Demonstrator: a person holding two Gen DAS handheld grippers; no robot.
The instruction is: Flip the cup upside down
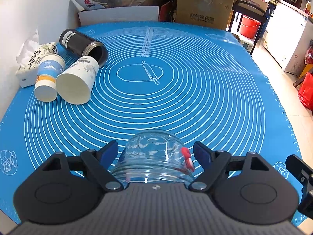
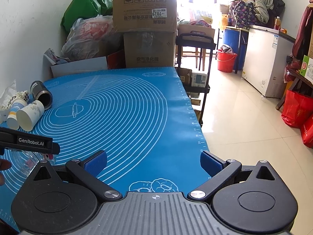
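A clear glass cup (image 1: 154, 156) with a small red figure on its side lies between the fingers of my left gripper (image 1: 155, 152), its closed bottom pointing away from me over the blue mat (image 1: 195, 98). The blue pads stand a little apart from the glass on both sides, so the gripper is open around it. In the right wrist view the glass (image 2: 29, 160) shows dimly at the far left, under the left gripper's black body (image 2: 29, 142). My right gripper (image 2: 153, 163) is open and empty above the mat's near right edge.
At the mat's far left lie a black flask (image 1: 84, 47), a white paper cup (image 1: 77, 80), a blue-banded paper cup (image 1: 49, 78) and a tissue pack (image 1: 33, 58). Cardboard boxes (image 1: 203, 7) and bags stand behind the table. The table's right edge (image 2: 193, 117) drops to tiled floor.
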